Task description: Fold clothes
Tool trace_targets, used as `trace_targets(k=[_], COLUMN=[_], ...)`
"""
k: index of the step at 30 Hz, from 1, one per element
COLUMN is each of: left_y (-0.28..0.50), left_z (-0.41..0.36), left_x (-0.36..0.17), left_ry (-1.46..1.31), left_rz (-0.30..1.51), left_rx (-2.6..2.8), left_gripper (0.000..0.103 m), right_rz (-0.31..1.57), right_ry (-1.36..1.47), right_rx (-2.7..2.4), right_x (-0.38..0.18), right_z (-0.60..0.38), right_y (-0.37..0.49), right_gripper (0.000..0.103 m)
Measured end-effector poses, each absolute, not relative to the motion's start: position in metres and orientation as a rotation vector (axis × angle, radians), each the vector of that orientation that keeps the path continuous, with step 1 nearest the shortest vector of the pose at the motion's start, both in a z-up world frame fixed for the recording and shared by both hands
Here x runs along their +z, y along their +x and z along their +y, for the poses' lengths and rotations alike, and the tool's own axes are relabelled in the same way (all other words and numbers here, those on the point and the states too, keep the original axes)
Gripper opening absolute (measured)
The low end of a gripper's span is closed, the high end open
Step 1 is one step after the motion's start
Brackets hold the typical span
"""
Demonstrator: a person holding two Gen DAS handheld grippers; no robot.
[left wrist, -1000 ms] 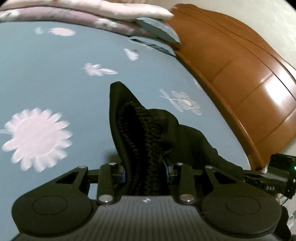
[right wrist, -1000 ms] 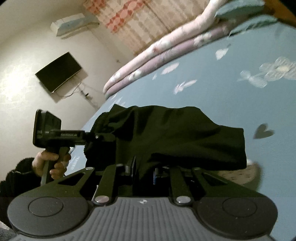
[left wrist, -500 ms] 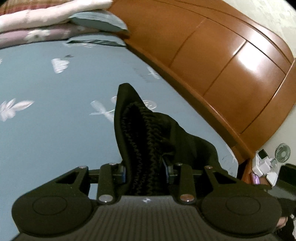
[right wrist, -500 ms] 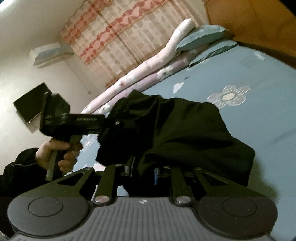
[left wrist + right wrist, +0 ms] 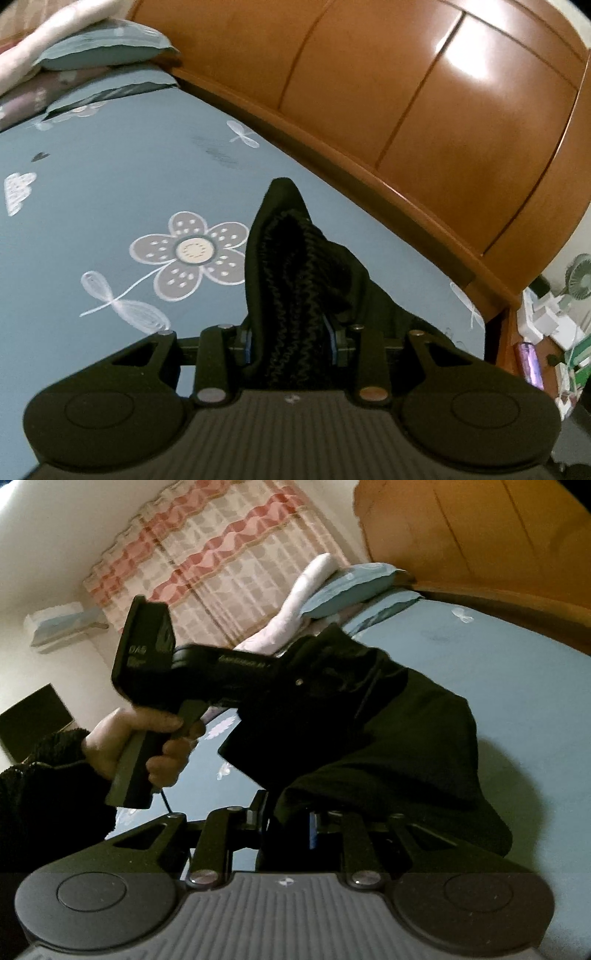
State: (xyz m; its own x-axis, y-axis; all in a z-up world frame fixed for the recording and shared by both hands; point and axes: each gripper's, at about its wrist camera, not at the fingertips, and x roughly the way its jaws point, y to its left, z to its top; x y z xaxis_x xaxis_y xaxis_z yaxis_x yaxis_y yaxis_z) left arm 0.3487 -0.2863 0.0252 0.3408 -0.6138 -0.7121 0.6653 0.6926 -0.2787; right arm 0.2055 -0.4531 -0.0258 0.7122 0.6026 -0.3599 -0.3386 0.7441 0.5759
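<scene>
**Black knit held up between two claws**

Left wrist view: the left claw [image 5: 291,339] is clenched on the bunched ribbed edge of the black garment [image 5: 295,273]; a tug could slip it loose. Ahead lies the blue floral bedsheet [image 5: 110,192], beyond it the wooden headboard [image 5: 424,110].

Right wrist view: the right claw [image 5: 288,823] grips another fold above the bed; if it slackens, that fold may drop. Curtains [image 5: 221,554] hang beyond.

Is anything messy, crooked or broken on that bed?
Nothing looks broken or spilled. The black garment hangs bunched between the left claw and right claw above the blue sheet, not flat yet. The pillows sit piled at the headboard.
</scene>
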Motion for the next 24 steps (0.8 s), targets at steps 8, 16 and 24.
trace_targets(k=[8, 16, 24], left_y=[0.364, 0.376, 0.381], left_z=[-0.325, -0.338, -0.344], left_x=[-0.002, -0.011, -0.012], left_ry=[0.135, 0.171, 0.187], left_rz=[0.942, 0.96, 0.965], left_rx=[-0.838, -0.832, -0.82], left_gripper=[0.032, 0.032, 0.037], right_rz=[0.576, 0.578, 0.578], right_ry=[0.499, 0.532, 0.548], right_rx=[0.498, 0.483, 0.48], right_x=[-0.043, -0.053, -0.053], right_z=[-0.46, -0.47, -0.47], right_y=[0.214, 0.21, 0.198], right_gripper=[0.028, 0.028, 0.029])
